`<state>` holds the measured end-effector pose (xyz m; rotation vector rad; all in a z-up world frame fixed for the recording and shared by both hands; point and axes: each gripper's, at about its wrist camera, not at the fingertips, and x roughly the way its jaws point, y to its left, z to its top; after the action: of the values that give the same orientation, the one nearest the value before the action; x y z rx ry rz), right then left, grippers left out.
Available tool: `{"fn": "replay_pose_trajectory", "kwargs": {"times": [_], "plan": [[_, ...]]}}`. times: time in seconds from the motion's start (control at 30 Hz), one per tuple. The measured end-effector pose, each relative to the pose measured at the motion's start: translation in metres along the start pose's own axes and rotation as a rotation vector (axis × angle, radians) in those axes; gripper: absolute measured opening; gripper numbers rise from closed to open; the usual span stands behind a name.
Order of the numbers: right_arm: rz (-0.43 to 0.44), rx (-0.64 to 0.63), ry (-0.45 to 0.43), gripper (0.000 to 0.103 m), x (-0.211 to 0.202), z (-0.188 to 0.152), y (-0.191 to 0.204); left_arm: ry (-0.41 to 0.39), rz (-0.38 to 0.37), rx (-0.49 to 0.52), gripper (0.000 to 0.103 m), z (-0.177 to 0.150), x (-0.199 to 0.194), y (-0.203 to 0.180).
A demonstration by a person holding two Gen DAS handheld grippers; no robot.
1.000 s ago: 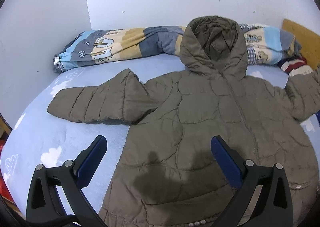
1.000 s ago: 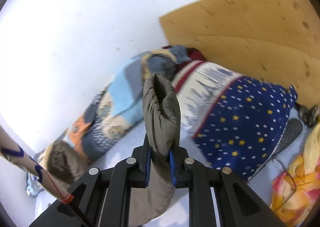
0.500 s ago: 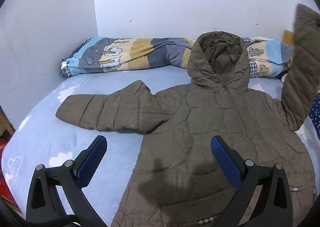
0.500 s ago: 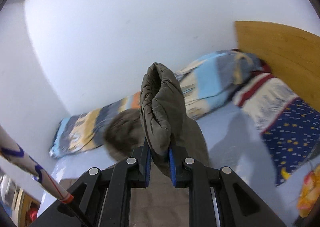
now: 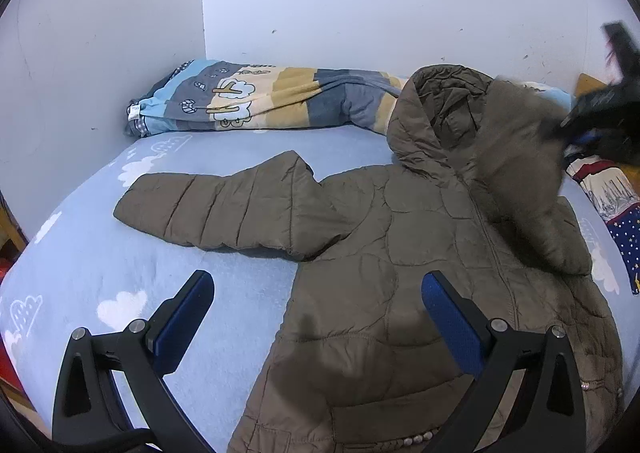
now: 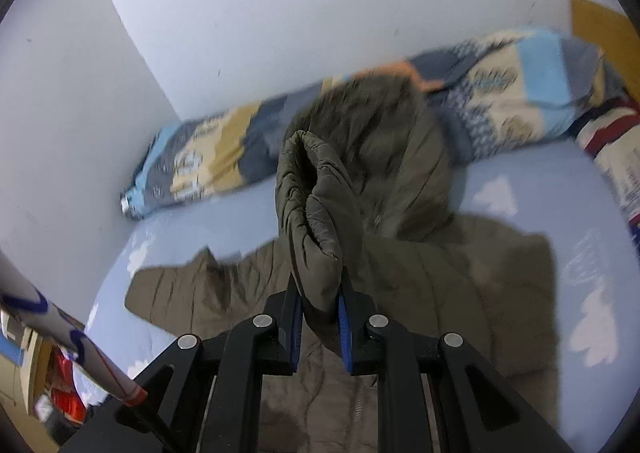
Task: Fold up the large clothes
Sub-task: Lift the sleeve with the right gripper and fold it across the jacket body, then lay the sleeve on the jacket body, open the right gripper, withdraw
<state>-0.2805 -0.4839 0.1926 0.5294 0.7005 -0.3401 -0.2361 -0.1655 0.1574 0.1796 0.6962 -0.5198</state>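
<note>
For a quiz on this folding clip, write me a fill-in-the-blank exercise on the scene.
1. The right tongs are shut on the jacket's ____.
2. The left tongs hang open and hold ____.
3. The jacket lies on a bed whose light blue sheet is printed with white ____.
4. The other sleeve lies ____ on the sheet.

Missing words: sleeve; nothing; clouds; flat

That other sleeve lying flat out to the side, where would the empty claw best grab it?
Probably at the cuff end of the flat sleeve. It lies straight out on the bed sheet, free at its far end, so the open left claw could come from that outer side, pinch across the cuff, and carry it over the jacket.
</note>
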Motion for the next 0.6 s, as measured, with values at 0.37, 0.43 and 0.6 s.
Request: {"fn": "replay_pose_trajectory", "kwargs": {"times": [0.37, 0.43, 0.6], "plan": [[0.034, -0.018, 0.131, 0.018, 0.087, -0.051, 0.018, 0.025, 0.005, -0.013, 0.103, -0.002, 0.008, 0.002], [0.029, -0.034, 0.145, 0.019, 0.09, -0.055, 0.024, 0.029, 0.002, -0.011, 0.103, -0.002, 0.008, 0.001], [0.076, -0.065, 0.148, 0.056, 0.082, -0.061, 0.036, 0.026, -0.002, -0.014, 0.103, -0.002, 0.007, 0.002]]}}
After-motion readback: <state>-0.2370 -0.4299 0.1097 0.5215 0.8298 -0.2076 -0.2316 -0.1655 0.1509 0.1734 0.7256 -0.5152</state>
